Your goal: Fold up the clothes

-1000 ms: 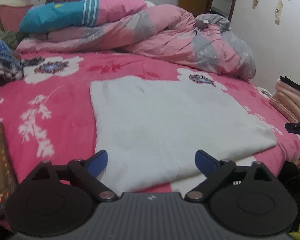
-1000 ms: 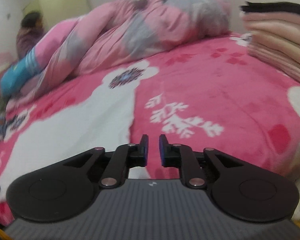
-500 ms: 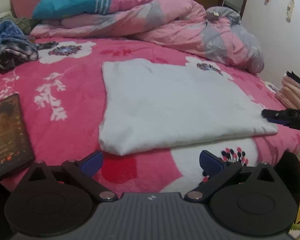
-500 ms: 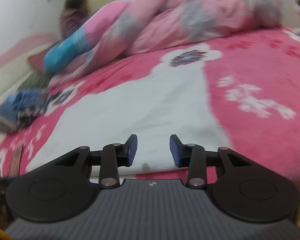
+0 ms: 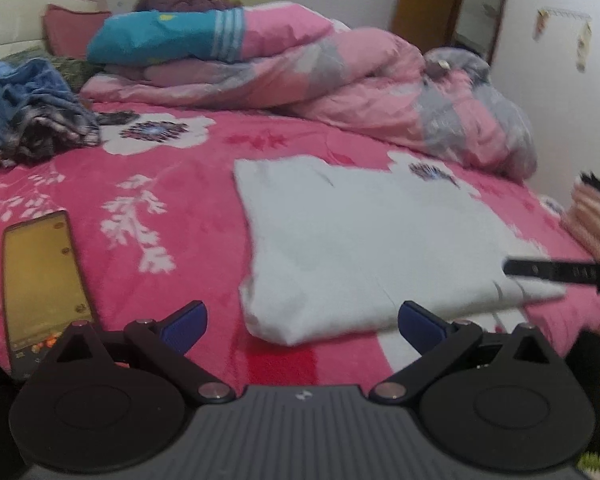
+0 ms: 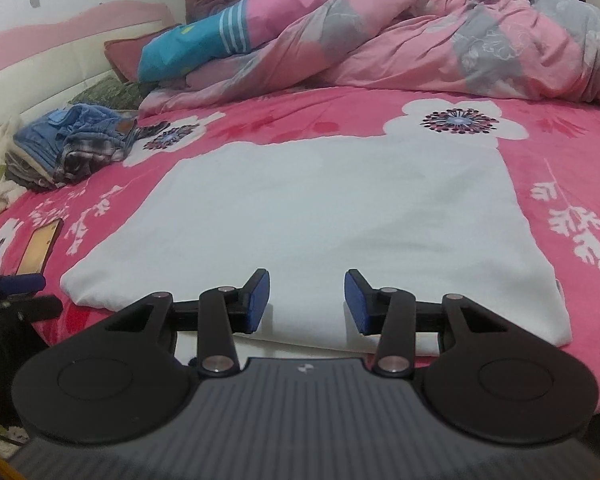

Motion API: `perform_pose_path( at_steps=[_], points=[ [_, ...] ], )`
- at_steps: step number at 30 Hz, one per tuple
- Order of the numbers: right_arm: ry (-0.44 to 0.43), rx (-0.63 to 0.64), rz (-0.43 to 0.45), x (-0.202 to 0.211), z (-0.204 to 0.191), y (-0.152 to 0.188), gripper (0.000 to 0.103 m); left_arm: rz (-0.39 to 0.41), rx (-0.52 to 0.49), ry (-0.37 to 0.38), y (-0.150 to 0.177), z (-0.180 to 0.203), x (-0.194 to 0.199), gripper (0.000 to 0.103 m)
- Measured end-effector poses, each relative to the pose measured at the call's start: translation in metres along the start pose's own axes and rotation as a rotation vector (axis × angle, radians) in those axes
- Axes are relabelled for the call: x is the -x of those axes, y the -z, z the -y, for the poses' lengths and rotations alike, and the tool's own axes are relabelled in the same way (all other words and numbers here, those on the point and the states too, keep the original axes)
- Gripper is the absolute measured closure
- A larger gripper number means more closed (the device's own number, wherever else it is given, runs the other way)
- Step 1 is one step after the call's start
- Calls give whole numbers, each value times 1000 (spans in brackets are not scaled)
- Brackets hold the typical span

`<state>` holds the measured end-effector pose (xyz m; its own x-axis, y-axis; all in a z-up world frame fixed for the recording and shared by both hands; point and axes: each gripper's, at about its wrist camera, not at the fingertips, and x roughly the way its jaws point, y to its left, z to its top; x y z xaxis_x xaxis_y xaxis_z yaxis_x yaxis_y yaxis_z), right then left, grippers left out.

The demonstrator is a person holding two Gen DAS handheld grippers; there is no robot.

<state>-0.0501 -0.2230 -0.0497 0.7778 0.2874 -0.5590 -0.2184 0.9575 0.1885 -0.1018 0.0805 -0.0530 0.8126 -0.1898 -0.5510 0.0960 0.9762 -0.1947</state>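
A second ago the right tool (image 6: 306, 300) had its blue pads nearly together and faced the bare pink floral bed cover (image 6: 560, 168) beside a stack of folded cloths; it has since swung round to face the folded white garment (image 6: 324, 208), and its jaws now stand partly apart with nothing between them, just over the garment's near edge. The left tool (image 5: 302, 322) was over the white garment's near edge a second ago; it has since drawn back, and its jaws, wide as before and empty, now frame the garment's near left corner (image 5: 272, 328) and a stretch of bed cover.

The left wrist view alone shows the stack of folded beige and pink cloths (image 5: 598, 220) at the bed's right edge, a wooden door frame (image 5: 424, 12), and the right tool's black finger (image 5: 548, 270) over the garment's right corner. The right wrist view alone shows the garment's whole flat rectangle. Both views show the rumpled pink and grey quilt (image 6: 460, 36), the heap of blue and checked clothes (image 6: 72, 144) and a smartphone with a lit screen (image 5: 40, 276), all lying on the bed.
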Motion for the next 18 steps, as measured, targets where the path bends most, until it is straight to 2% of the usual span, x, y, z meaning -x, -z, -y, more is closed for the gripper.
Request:
perform_pose_path(
  at_steps=[3, 5, 6, 8, 10, 14, 18],
  points=[
    [2, -8, -1, -1, 1, -1, 62, 20, 23, -43, -6, -6, -2, 15],
    [-2, -9, 0, -1, 0, -2, 62, 5, 18, -91, -9, -8, -10, 36],
    [-4, -7, 1, -1, -1, -2, 62, -11, 16, -113, -10, -10, -15, 40],
    [-4, 7, 2, -2, -5, -3, 62, -40, 23, -131, -12, -15, -23, 56],
    [-3, 17, 2, -2, -7, -3, 62, -57, 27, -134, -12, -18, -29, 59],
    [3, 20, -5, -3, -7, -1, 62, -83, 24, -199, -9, -25, -33, 65],
    [12, 2, -10, -5, -2, 1, 62, -83, -12, -233, -8, -25, -32, 65]
  ],
)
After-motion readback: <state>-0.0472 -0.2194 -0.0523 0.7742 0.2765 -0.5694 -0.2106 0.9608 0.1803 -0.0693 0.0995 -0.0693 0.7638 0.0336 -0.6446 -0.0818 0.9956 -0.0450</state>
